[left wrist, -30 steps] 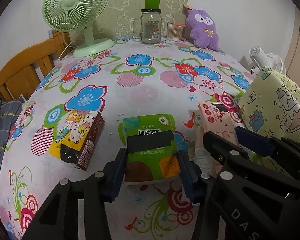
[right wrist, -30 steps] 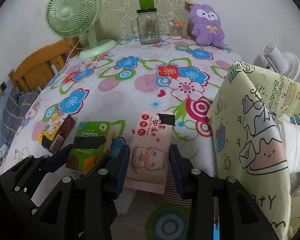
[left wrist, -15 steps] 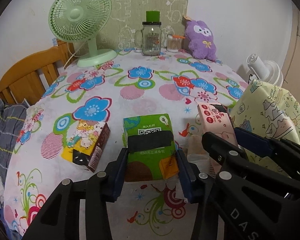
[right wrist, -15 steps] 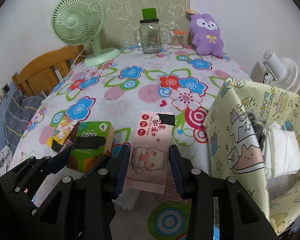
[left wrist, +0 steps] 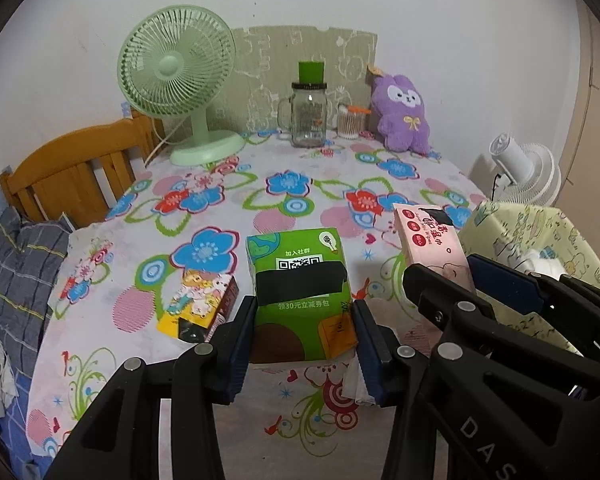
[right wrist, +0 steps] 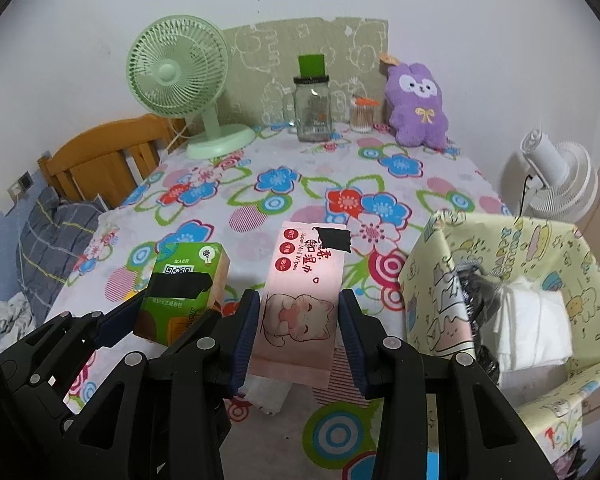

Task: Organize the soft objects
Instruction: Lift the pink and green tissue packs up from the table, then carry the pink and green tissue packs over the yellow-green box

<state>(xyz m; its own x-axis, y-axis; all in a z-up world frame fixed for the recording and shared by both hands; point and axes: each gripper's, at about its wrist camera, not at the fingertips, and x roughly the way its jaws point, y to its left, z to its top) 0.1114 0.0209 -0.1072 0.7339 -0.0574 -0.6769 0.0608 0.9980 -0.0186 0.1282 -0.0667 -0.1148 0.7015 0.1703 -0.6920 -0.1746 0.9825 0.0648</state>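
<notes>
My left gripper (left wrist: 303,334) is shut on a green tissue pack (left wrist: 300,284) and holds it above the flowered tablecloth (left wrist: 204,200). Beside it, my right gripper (right wrist: 298,332) is shut on a pink wet-wipes pack (right wrist: 304,292) with a cartoon cat, also lifted. Each view shows the other pack: the pink wet-wipes pack (left wrist: 432,240) at right, the green tissue pack (right wrist: 180,284) at left. A yellow cartoon-print fabric bin (right wrist: 500,280) stands open at the right, with white folded cloth (right wrist: 532,324) inside. A small tissue pack with cartoon animals (left wrist: 198,304) lies on the table at left.
At the table's far edge stand a green desk fan (left wrist: 180,80), a glass jar (left wrist: 308,120), a cotton-swab pot (left wrist: 350,120) and a purple plush (left wrist: 400,116). A wooden headboard (left wrist: 68,176) and grey bedding (left wrist: 16,272) are at left, a white fan (right wrist: 556,176) at right.
Both grippers have risen with their packs, so the table and bin look further below. The bin's inside with the white cloth has come into the right wrist view.
</notes>
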